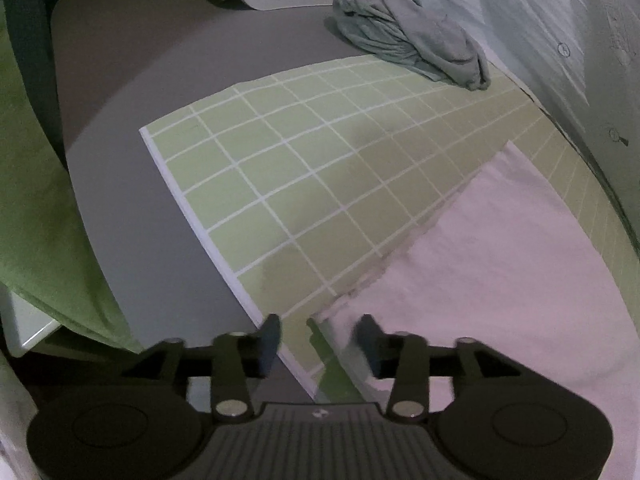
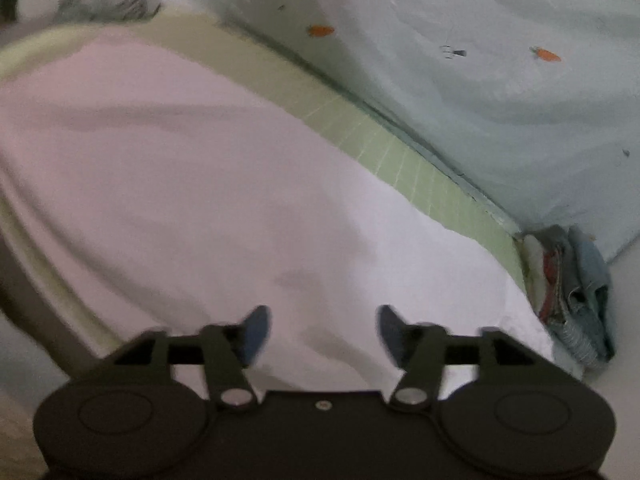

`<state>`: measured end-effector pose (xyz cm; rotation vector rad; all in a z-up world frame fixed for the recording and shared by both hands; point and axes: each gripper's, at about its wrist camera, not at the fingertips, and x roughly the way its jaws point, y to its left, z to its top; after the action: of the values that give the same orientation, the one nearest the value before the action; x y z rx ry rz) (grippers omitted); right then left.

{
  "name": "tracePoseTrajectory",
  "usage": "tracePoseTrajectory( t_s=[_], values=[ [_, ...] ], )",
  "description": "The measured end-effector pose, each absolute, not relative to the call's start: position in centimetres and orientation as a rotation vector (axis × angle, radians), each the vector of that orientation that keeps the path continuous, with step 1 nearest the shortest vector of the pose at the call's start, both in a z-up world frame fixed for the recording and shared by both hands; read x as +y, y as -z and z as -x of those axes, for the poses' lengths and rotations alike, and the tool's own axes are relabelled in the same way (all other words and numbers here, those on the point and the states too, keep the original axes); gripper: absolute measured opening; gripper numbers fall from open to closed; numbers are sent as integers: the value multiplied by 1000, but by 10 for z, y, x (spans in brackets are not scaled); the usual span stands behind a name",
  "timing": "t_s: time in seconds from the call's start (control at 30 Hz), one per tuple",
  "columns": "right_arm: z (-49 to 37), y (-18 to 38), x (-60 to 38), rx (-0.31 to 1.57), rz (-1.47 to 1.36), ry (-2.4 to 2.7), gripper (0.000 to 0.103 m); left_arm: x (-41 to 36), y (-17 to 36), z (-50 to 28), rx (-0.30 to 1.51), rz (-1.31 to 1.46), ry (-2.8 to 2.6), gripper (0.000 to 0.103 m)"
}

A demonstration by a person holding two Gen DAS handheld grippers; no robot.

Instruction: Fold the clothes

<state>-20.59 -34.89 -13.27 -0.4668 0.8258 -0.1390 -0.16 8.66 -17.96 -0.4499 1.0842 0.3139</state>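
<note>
On the green grid mat (image 1: 304, 184) lay the pale pink garment (image 1: 500, 264), half folded; left claw (image 1: 318, 340) hung open and empty over its edge, right claw (image 2: 322, 332) spread wide and empty above the cloth. Risk: loose fabric could slide and undo the fold

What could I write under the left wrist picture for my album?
Open left hand-held gripper over the edge of a pale pink cloth on a green grid mat, crumpled grey garment behind.
</note>
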Motion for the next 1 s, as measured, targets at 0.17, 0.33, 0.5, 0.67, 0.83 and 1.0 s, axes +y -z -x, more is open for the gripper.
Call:
tracePoseTrajectory(
  t_s=[0.17, 0.33, 0.5, 0.67, 0.83, 1.0],
  values=[
    [180, 137, -373, 845, 241, 257, 101, 81, 183, 0, 1086, 449, -254, 63],
    [159, 161, -412, 880, -124, 343, 103, 71, 192, -5, 1094, 426, -216, 73],
    [153, 196, -445, 878, -400, 461, 103, 66, 196, -7, 1092, 432, -201, 78],
    [145, 214, -446, 893, -416, 493, 103, 61, 196, -9, 1075, 433, -177, 76],
    [145, 212, -425, 947, -294, 491, 103, 62, 197, -10, 1078, 427, -240, 37],
    [148, 210, -428, 953, -291, 473, 103, 64, 188, -12, 1052, 491, -275, 12]
  ],
)
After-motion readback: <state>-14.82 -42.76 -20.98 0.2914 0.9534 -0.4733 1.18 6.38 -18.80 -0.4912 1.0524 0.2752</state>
